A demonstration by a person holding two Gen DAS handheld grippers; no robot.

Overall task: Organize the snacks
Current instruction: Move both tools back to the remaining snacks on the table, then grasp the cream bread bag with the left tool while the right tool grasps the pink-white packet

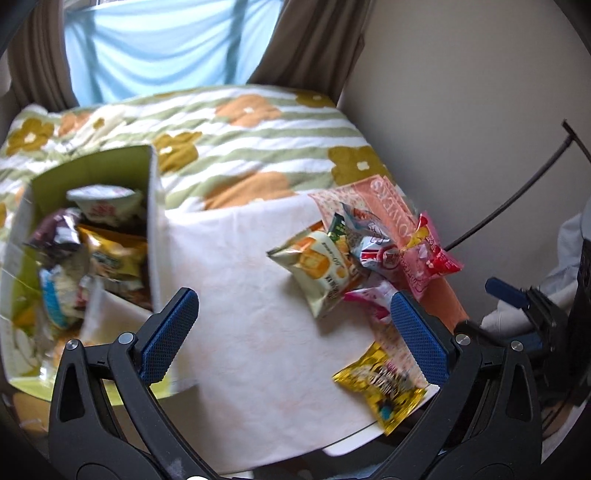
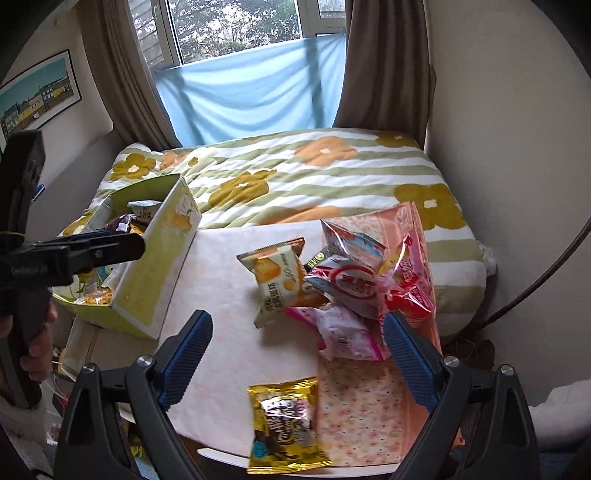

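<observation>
On the white-clothed desk [image 2: 221, 295], loose foil snack packets [image 2: 332, 280] lie heaped right of the open yellow-green cardboard box [image 2: 155, 280] already full of snacks, while the left tongs [image 1: 295, 332] and right tongs [image 2: 297, 354] both gape wide, holding nothing.

Lit softly by daylight through the window [image 2: 236, 33], with motion blur on the snack box [image 1: 85, 251] and fisheye-darkened, curved corners.
</observation>
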